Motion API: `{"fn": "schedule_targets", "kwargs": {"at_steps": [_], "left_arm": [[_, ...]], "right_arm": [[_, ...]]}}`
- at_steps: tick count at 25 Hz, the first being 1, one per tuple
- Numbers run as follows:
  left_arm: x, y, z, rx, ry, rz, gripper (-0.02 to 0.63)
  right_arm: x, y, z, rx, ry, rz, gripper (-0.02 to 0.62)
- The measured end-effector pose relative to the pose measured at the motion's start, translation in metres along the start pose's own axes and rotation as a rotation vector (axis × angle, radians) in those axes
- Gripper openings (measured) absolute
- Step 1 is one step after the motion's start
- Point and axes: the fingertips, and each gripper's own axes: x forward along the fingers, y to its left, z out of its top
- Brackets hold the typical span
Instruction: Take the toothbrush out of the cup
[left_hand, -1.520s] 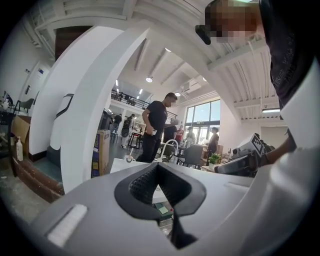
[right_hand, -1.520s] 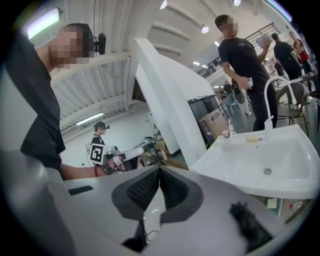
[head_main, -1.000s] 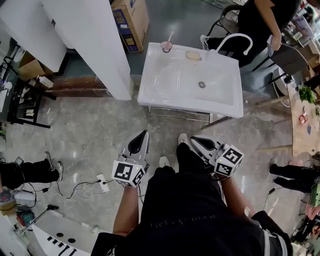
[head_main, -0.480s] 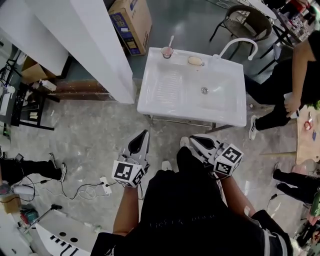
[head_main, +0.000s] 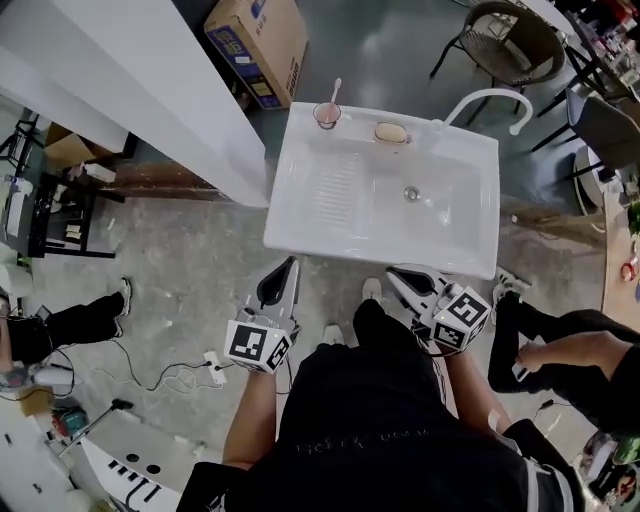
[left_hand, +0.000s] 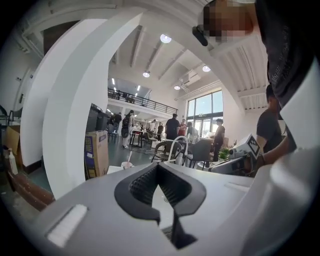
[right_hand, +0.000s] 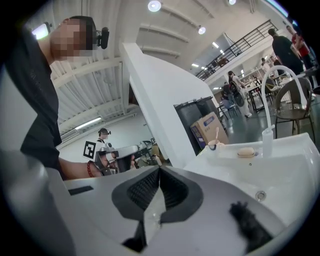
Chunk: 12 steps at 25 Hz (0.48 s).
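A pink cup (head_main: 327, 116) stands on the far left corner of the white sink (head_main: 300, 215), and a pale toothbrush (head_main: 335, 93) leans up out of it. The left gripper view shows the cup (left_hand: 127, 165) small and far beyond the jaws. In the right gripper view the cup (right_hand: 216, 145) and toothbrush (right_hand: 217, 134) are also far off. My left gripper (head_main: 290, 265) and right gripper (head_main: 393, 273) hang side by side just short of the sink's near edge. Both are shut and hold nothing.
A soap bar (head_main: 390, 132) lies beside the cup, with a curved white faucet (head_main: 492, 98) at the far right and a drain (head_main: 411, 194) mid-basin. A white wall (head_main: 150, 90) and a cardboard box (head_main: 258, 45) are to the left. A person's legs (head_main: 560, 350) are close on the right.
The sink has drawn nearer to me and my grippers, which keep their pose. The bystander on the right has moved from beside the faucet to close by my right side.
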Motion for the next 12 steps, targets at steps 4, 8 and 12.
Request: {"fn": "schedule_targets", "kwargs": {"at_steps": [4,8,12], "left_arm": [[0.032,0.003,0.007,-0.002,0.005,0.005,0.005],[0.062,0.004,0.011,0.0,0.032,0.021,0.005],[0.088,0.004,0.011,0.007,0.045,0.039,0.005]], "right_arm": [[0.003,-0.04,0.008,-0.017,0.021,-0.004,0.012],[-0.002,-0.076,0.017,-0.003,0.026,-0.013,0.012],[-0.009,-0.106,0.022,-0.054,0.06,-0.018,0.012]]}}
